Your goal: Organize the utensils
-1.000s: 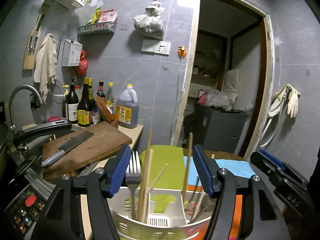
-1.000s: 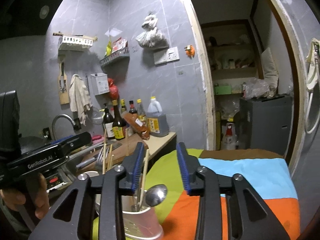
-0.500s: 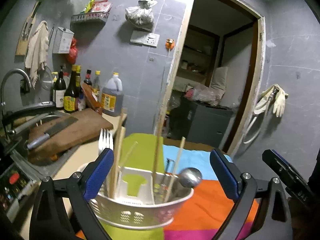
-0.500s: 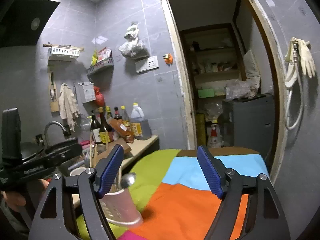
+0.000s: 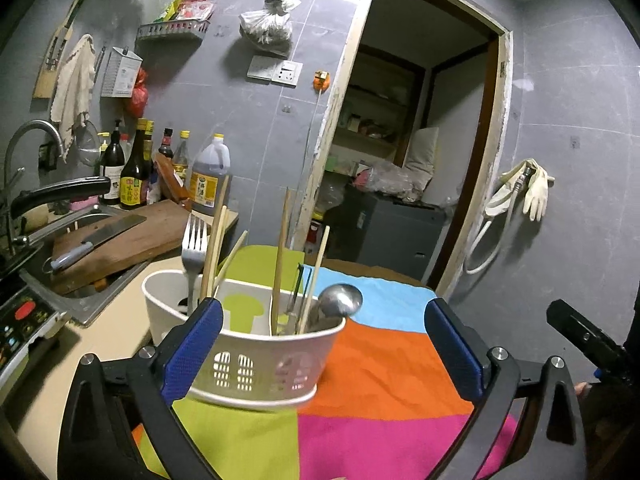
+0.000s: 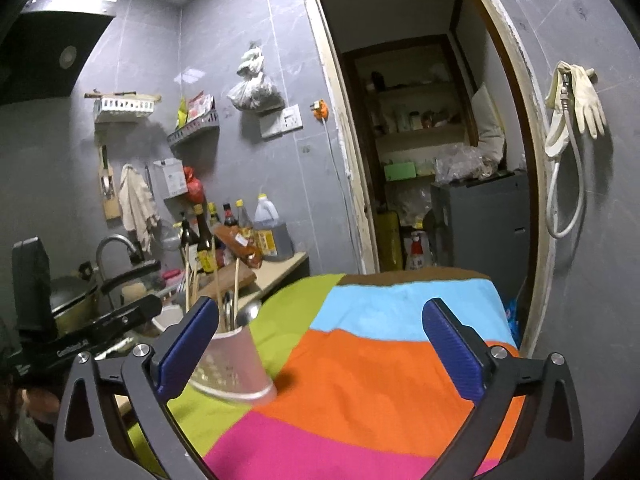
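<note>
A white slotted utensil caddy (image 5: 248, 356) stands on a cloth of bright colour patches (image 5: 384, 364). It holds a fork (image 5: 194, 240), several wooden chopsticks (image 5: 280, 256) and a steel spoon (image 5: 340, 300). My left gripper (image 5: 320, 316) is just short of the caddy. Its jaws are opening wide, the left pad (image 5: 192, 348) overlaps the caddy's near corner, and nothing is gripped. My right gripper (image 6: 316, 316) is opening too, with only cloth between its jaws. In the right wrist view the caddy (image 6: 230, 364) sits behind the left pad (image 6: 184, 348).
Left of the cloth is a counter with a wooden cutting board (image 5: 120, 240) bearing a cleaver (image 5: 96, 240), a sink with a faucet (image 5: 28, 140), and several sauce bottles (image 5: 136, 172). A doorway (image 5: 400, 160) opens behind. The other gripper (image 5: 580, 336) shows at the right edge.
Both grippers have drawn back from the caddy and their jaws have spread wide. The caddy now stands free on the cloth, farther from both cameras.
</note>
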A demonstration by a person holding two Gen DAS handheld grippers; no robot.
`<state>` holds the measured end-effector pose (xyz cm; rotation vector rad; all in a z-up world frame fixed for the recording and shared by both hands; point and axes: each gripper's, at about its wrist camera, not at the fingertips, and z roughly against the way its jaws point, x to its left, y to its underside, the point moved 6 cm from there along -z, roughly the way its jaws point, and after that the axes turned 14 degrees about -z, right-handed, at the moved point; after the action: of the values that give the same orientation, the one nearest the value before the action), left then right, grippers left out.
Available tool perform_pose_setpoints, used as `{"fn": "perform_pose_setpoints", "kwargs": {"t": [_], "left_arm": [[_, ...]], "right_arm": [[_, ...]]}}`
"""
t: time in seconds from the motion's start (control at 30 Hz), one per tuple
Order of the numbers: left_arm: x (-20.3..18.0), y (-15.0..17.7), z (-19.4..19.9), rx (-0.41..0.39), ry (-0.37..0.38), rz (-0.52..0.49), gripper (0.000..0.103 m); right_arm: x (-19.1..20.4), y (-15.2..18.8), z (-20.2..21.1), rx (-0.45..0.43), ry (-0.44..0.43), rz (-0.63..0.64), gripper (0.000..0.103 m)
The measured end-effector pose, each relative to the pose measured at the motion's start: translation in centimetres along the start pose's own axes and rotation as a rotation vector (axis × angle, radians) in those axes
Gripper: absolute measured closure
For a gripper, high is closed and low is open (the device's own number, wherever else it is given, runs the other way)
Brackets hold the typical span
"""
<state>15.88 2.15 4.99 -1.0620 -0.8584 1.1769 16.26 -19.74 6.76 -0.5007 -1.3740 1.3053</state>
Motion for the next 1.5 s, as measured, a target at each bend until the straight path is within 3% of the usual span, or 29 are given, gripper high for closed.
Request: {"fn": "perform_pose_setpoints", "kwargs": {"t": [0.73, 1.17, 1.27, 1.5], "left_arm": [[-2.3, 5.5, 6.7, -0.006, -0.064, -0.071, 0.004], [-2.7, 8.5, 7.7, -0.037, -0.165, -0.128, 0.004], [-2.6, 9.4, 7.3, -0.025, -0.195, -0.130, 0.004], [-2.5, 10.5, 6.6, -0.006, -0.225, -0.136, 0.004]], "right_arm": [[1.0, 5.8, 7.8, -0.013, 0.106, 0.037, 0.000], [0.4, 9.2, 9.0, -0.148, 0.297, 0.138, 0.000], [-0.1, 9.4, 9.1, -0.181, 0.378, 0.163, 0.000], [-1.0, 9.9, 8.9, -0.182, 0.410, 0.151, 0.000]]}}
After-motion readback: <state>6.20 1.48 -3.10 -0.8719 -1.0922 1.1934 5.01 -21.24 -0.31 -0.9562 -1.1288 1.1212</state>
